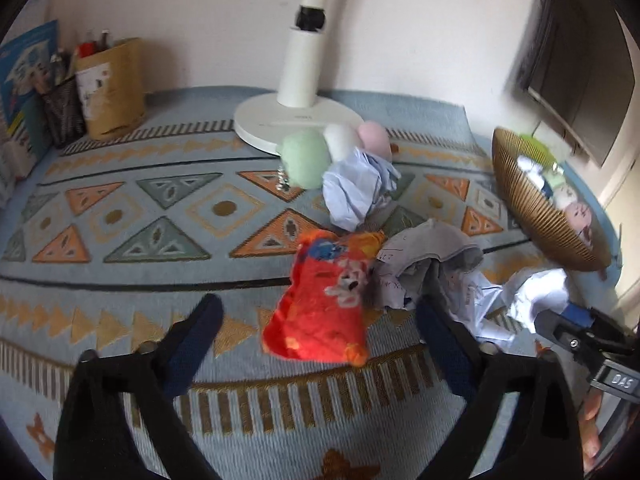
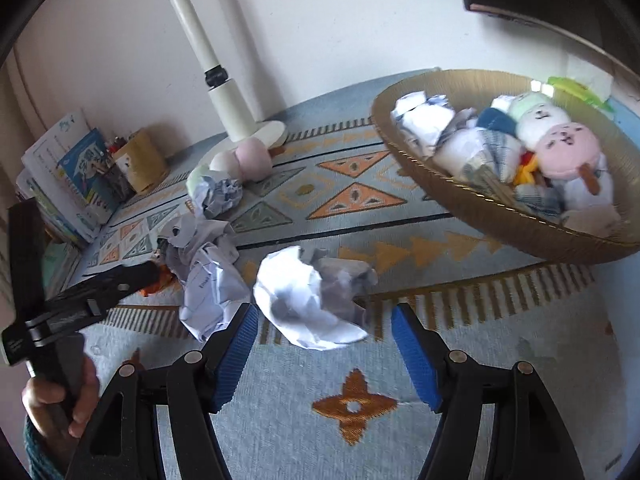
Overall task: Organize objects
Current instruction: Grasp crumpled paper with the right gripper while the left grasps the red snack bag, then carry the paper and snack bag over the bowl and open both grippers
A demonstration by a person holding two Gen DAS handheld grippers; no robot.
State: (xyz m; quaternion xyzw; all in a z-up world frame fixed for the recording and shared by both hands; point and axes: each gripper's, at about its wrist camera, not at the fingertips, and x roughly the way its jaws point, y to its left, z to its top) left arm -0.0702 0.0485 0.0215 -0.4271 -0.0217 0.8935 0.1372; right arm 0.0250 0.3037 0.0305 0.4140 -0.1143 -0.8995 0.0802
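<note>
While the patterned cloth [image 1: 120,280] covers the whole tabletop, the woven basket [image 2: 472,204] stands at about 2 o'clock from the right tongs [image 2: 324,332], well apart from them. It holds crumpled papers and small plush toys, among them a pink one [image 2: 568,148] with a drawn face. A white lamp base [image 1: 276,120] stands at 12 o'clock in the left wrist view, and three pastel plush balls [image 1: 336,148], green, white and pink, lie touching its rim.

Both tongs are apart and grip nothing. The left tongs [image 1: 320,320] have a red and orange plush toy [image 1: 324,300] lying between their fingers, near the tips; I cannot tell if it touches them. The toy is soft, with blue and white patches, and it is blurred. The right tongs have a white crumpled paper ball [image 2: 308,300] just ahead, at 12 o'clock, between the blue pads [image 2: 236,352]. A second crumpled paper [image 2: 208,280] with handwriting, not readable, lies at 10 o'clock beside it. A pale blue crumpled paper [image 1: 356,192] lies against the plush balls.

On the right tongs' body, seen from the left wrist view, the letters "DAS" [image 1: 618,380] can be read.
</note>
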